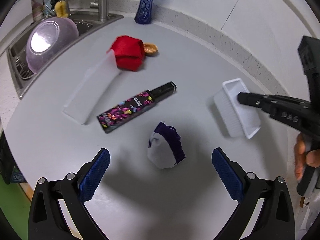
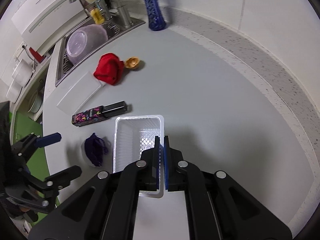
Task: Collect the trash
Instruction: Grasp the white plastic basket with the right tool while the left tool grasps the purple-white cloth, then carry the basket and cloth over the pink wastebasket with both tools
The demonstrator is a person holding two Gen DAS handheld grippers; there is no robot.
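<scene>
A white plastic tray stands on the grey counter; my right gripper is shut on its right wall. The tray also shows in the left wrist view with the right gripper's fingers on its rim. A crumpled white and purple wad lies just ahead of my open, empty left gripper; it sits left of the tray in the right wrist view. A black printed box lies beyond it. A red cloth and a gold nutshell lie farther back.
A flat white lid lies left of the box. A blue vase stands at the back wall. A sink with a purple bowl is at the far left. The counter edge runs along the left.
</scene>
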